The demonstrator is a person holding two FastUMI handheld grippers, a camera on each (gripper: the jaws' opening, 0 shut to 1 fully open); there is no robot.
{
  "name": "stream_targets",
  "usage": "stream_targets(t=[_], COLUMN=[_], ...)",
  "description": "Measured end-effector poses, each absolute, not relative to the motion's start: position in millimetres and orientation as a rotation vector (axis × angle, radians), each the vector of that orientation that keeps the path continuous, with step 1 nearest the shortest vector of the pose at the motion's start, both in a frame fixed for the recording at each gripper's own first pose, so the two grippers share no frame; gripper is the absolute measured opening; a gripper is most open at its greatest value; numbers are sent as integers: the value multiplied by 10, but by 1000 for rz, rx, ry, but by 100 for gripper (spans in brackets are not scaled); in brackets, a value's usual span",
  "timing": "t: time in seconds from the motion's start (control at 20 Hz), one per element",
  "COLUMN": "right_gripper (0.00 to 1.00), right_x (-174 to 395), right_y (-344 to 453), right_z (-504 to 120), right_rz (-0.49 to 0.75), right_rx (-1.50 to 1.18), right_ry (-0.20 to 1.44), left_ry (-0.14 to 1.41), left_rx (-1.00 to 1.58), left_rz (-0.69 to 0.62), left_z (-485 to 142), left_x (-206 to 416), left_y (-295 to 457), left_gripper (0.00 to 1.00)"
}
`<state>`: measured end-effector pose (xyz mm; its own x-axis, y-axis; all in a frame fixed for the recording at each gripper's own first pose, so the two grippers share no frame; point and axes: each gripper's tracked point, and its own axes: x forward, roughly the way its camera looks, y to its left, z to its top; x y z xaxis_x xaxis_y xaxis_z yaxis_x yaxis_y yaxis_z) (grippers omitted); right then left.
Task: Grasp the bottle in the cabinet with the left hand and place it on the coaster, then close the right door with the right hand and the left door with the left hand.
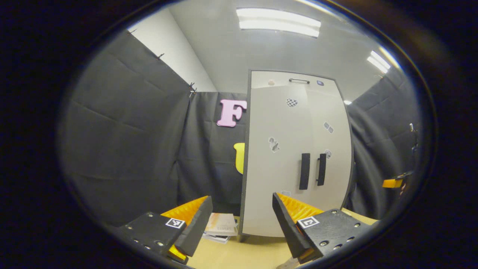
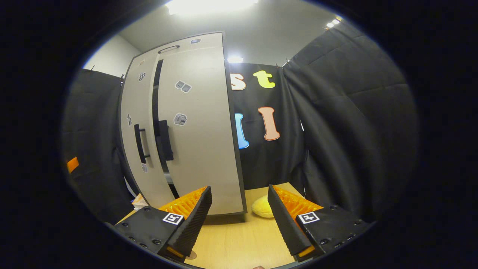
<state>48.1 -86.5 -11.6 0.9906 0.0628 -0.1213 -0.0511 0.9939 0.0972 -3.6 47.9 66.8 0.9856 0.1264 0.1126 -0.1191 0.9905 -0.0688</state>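
Note:
A tall pale cabinet stands on the wooden table, with two dark vertical handles side by side at mid-height. In the right gripper view a narrow dark gap runs between the left door and the right door, and the right door stands slightly forward of the left. My left gripper is open in front of the cabinet's left edge, holding nothing. Just before the cabinet's right corner, my right gripper is also open and holds nothing. The right gripper also shows at the far right of the left gripper view.
A stack of papers or booklets lies on the table left of the cabinet. A soft yellow object rests on the table by the cabinet's right corner. Black cloth walls close in on all sides.

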Motion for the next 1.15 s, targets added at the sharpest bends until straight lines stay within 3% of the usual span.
stream_targets(t=[0.3, 0.35, 0.4, 0.55, 0.65, 0.7, 0.8, 0.9, 1.0, 1.1, 1.15], right_gripper=[95, 95, 95, 95, 96, 95, 90, 95, 90, 95, 90], right_x=[436, 432, 418, 408, 389, 372, 343, 321, 286, 255, 237], right_y=[-598, -569, -563, -498, -472, -463, -456, -481, -495, -502, -499], right_z=[-11, -15, -12, 85, 136, 172, 158, 149, 128, 103, 122], right_rz=[108, 114, 112, 114, 119, 119, 121, 109, 96, 83, 81], right_rx=[44, 44, 42, 43, 41, 41, 27, 23, 36, 41, 35], right_ry=[87, 85, 81, 50, 31, 15, 10, 8, 8, 28, 29], left_ry=[-104, -103, -102, -105, -104, -100, -87, -98, -94, -80, -83], left_rx=[-52, -52, -63, -136, -148, -143, -122, -114, -115, -126, -137], left_rz=[89, 83, 74, 27, 23, 19, 20, 13, -10, -26, -43], left_z=[618, 613, 603, 573, 557, 550, 525, 582, 551, 493, 506], left_x=[-54, -64, -84, -179, -186, -179, -172, -193, -202, -208, -220], left_y=[403, 364, 328, 188, 202, 205, 224, 199, 132, 108, 99], left_gripper=[93, 98, 93, 93, 98, 93, 98, 98, 98, 93, 93])
